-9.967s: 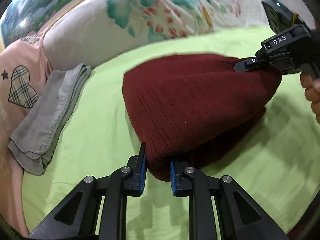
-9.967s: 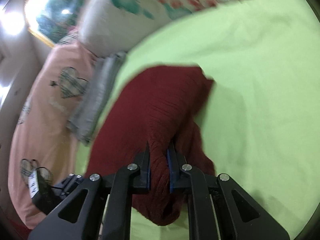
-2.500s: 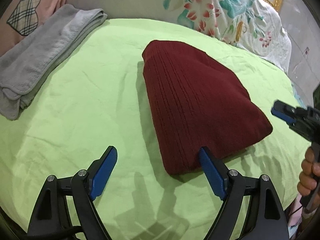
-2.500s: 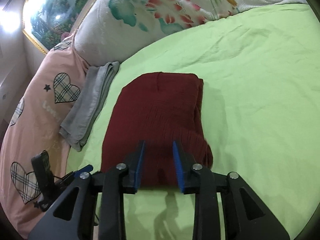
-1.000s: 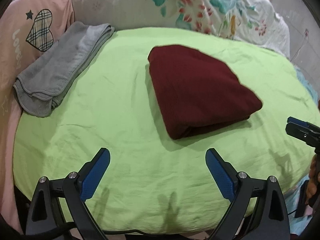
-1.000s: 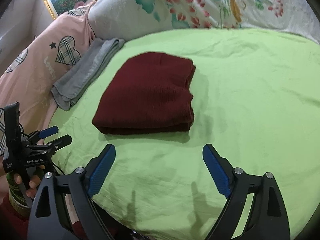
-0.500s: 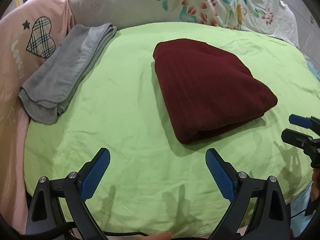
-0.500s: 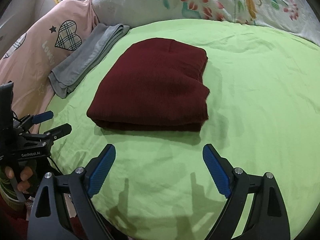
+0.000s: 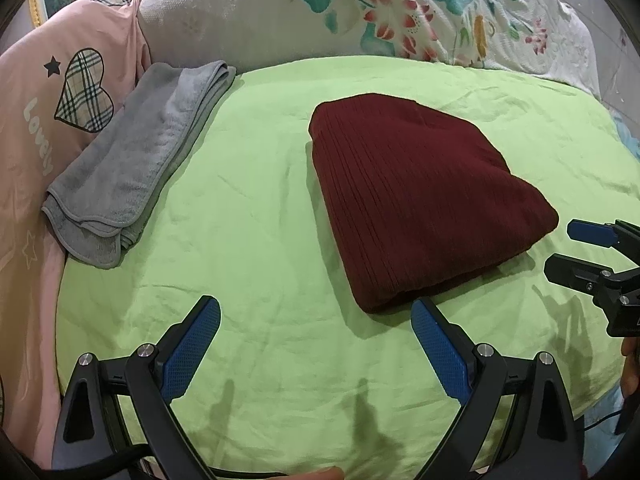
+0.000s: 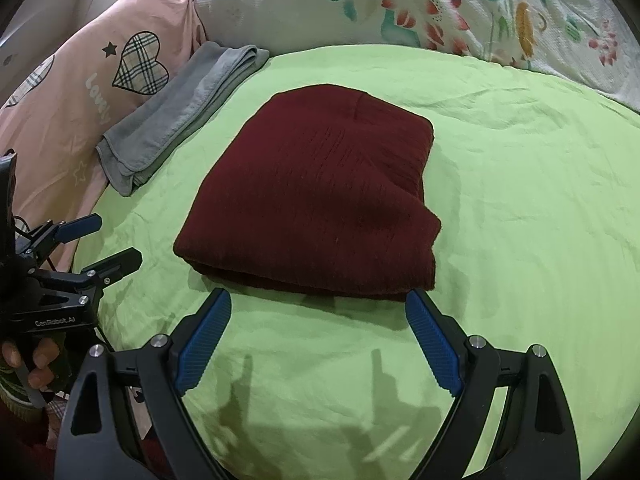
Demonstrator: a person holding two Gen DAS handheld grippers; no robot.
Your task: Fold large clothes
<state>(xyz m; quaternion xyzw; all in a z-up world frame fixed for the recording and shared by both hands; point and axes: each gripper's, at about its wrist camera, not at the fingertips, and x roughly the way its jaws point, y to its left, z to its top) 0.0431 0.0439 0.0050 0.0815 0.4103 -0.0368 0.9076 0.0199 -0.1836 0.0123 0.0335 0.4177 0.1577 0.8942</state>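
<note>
A dark red ribbed knit garment [image 9: 416,196] lies folded into a thick rectangle on the light green bed sheet [image 9: 248,240]; it also shows in the right wrist view [image 10: 320,200]. My left gripper [image 9: 316,328] is open and empty, just short of the garment's near corner. My right gripper [image 10: 318,320] is open and empty, just in front of the garment's near edge. Each gripper shows at the edge of the other's view: the right gripper [image 9: 576,248] and the left gripper [image 10: 100,240], both open.
A folded grey towel [image 9: 136,160] lies at the sheet's left edge, also in the right wrist view [image 10: 180,112]. A pink pillow with plaid hearts [image 9: 60,100] and a white floral pillow [image 9: 360,12] line the back. The bed's edge runs close below the grippers.
Both grippers have moved closer to the folded garment, which looms larger now. Both stay open and the garment has not moved.
</note>
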